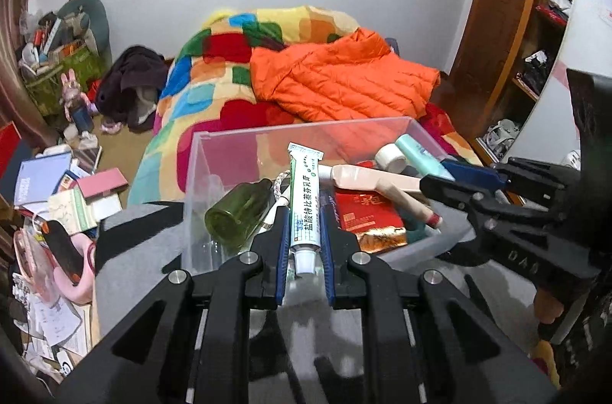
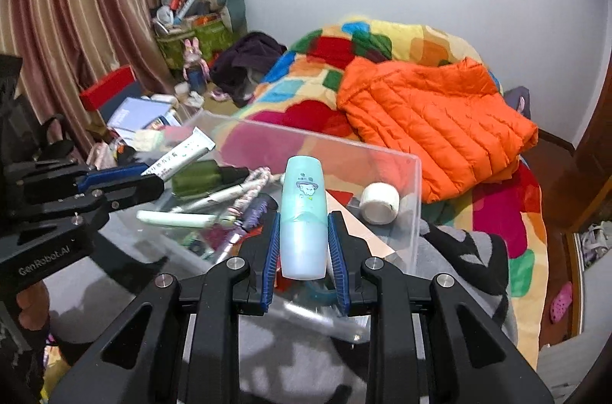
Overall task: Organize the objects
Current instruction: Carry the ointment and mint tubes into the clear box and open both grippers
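My left gripper (image 1: 304,213) is shut on a white ointment tube (image 1: 305,197) with green print, held over a clear plastic box (image 1: 199,174). Seen from the right wrist, the same tube (image 2: 179,155) sticks out of the left gripper (image 2: 151,180). My right gripper (image 2: 302,224) is shut on a pale turquoise bottle (image 2: 304,213), also above the clear box (image 2: 415,197). That bottle (image 1: 417,155) shows in the right gripper (image 1: 440,176) at the right of the left wrist view. Inside the box lie a green glass bottle (image 1: 239,214), a red booklet (image 1: 369,213), a white tape roll (image 1: 389,157), a pink tube and pens.
The box sits on a grey and black cloth (image 1: 137,243) at the near end of a bed with a colourful blanket (image 1: 214,79) and an orange jacket (image 1: 340,75). Books and clutter (image 1: 57,190) crowd the left. A wooden shelf unit (image 1: 535,33) stands at the right.
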